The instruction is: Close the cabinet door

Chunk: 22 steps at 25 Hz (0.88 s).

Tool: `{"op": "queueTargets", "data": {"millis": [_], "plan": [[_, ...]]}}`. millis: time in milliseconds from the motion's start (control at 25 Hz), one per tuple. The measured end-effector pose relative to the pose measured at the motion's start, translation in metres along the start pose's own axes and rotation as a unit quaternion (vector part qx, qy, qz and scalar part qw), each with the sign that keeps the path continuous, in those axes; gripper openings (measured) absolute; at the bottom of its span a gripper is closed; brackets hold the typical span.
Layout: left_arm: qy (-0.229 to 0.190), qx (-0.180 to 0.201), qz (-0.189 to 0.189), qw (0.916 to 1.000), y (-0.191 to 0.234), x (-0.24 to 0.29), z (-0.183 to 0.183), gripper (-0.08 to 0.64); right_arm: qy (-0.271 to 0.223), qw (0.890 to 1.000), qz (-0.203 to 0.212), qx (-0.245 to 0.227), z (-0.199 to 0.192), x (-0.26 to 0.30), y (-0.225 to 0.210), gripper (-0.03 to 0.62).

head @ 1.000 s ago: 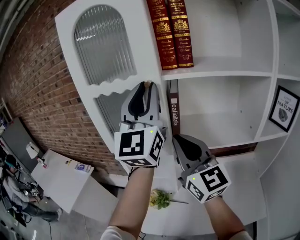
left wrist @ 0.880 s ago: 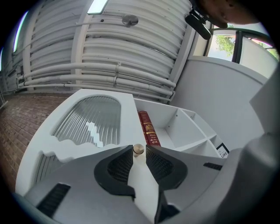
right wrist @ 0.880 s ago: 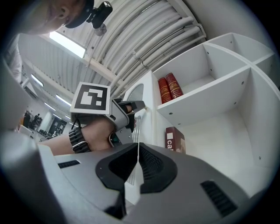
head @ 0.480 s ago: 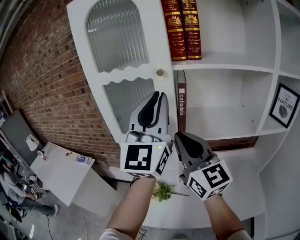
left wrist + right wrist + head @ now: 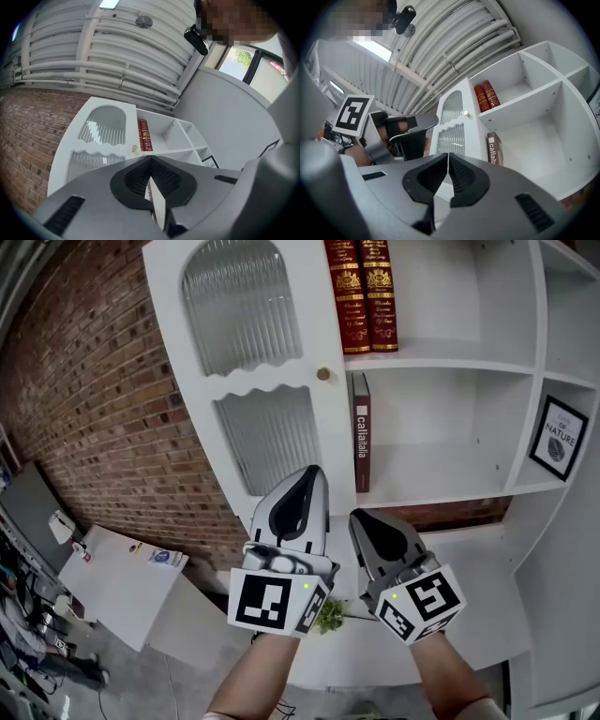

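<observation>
The white cabinet door (image 5: 253, 352) has two ribbed glass panes and a small brass knob (image 5: 322, 374). It looks flush with the cabinet's left section. My left gripper (image 5: 314, 472) is below the knob and clear of it, shut with nothing between its jaws. Beside it, lower and to the right, my right gripper (image 5: 356, 517) is shut and empty too. In the left gripper view the door (image 5: 101, 136) and knob (image 5: 135, 148) lie beyond the closed jaws. The right gripper view shows the door (image 5: 452, 122), the knob (image 5: 466, 114) and the left gripper (image 5: 412, 124) to its left.
Two red books (image 5: 361, 292) stand on the upper open shelf and a brown book (image 5: 362, 442) on the one below. A framed picture (image 5: 558, 439) leans at the right. A green sprig (image 5: 328, 615) lies on the ledge under my grippers. A brick wall (image 5: 84, 409) and a white table (image 5: 122, 592) are at the left.
My left gripper has come off the knob, drawn back down from the door, and its jaws have closed. The right gripper has also drawn back a little.
</observation>
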<state>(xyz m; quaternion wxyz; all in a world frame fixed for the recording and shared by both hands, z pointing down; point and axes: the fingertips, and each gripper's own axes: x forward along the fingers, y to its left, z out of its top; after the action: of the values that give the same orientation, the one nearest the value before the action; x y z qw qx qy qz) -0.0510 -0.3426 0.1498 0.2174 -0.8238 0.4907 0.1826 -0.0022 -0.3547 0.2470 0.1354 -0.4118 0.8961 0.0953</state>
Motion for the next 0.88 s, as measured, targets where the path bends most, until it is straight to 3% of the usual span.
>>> {"op": "queueTargets", "data": {"millis": [640, 880], "plan": [[0.074, -0.055, -0.033, 0.9952, -0.025, -0.124, -0.03, 0.011, 0.035, 0.999, 0.0, -0.008, -0.012, -0.037, 0.07, 0.018], [0.102, -0.098, -0.037, 0.9892, -0.028, -0.157, -0.046, 0.011, 0.058, 0.998, -0.006, -0.005, -0.029, -0.046, 0.09, 0.017]]}}
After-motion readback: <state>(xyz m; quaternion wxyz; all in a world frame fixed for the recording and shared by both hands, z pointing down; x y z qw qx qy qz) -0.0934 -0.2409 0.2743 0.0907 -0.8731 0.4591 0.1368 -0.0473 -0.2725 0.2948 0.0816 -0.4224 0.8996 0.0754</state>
